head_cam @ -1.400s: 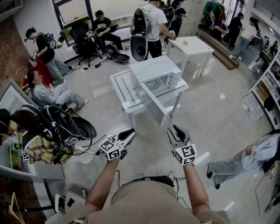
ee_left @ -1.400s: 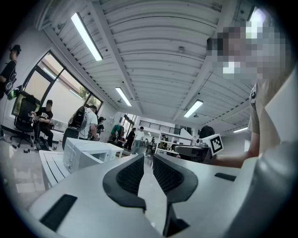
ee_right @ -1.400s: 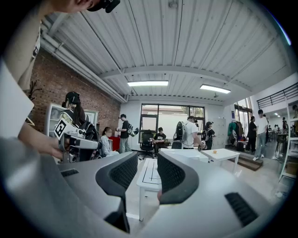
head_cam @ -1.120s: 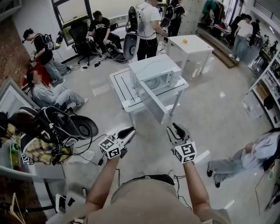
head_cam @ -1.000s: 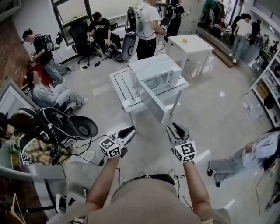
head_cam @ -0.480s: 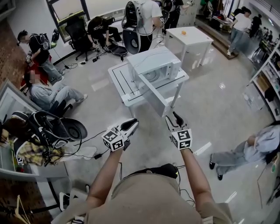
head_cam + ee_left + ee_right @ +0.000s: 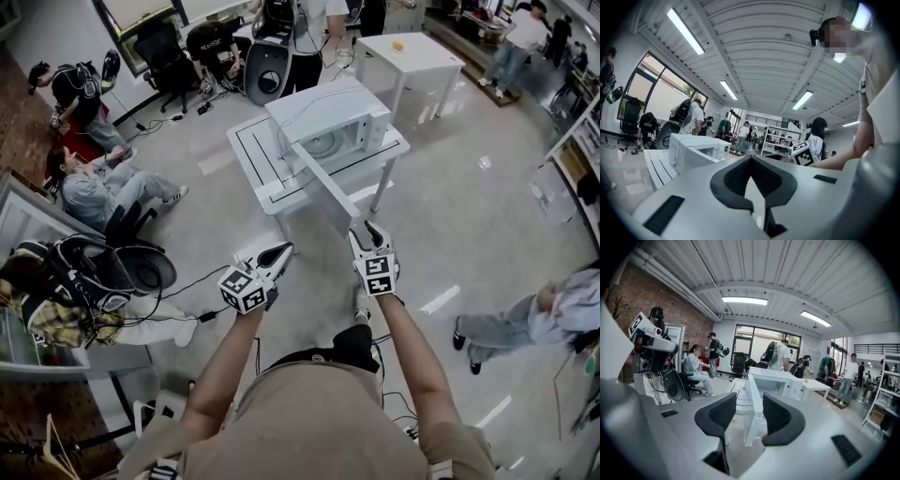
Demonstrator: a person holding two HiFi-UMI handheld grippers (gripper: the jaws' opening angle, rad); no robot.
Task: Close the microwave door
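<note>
One open microwave door [image 7: 324,184]; R tool [image 7: 367,233] spread

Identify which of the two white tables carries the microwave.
The nearer white table: the microwave sits on it, door swung open. The farther table holds only a small orange object.

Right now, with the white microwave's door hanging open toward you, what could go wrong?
1. The white microwave door juts past the edge of the white table. The right gripper, whose jaws have just been opening with nothing between them, could strike it edge-on instead of swinging it shut.
2. The white microwave looks unfixed on that small table, so a hard push might slide it.
</note>
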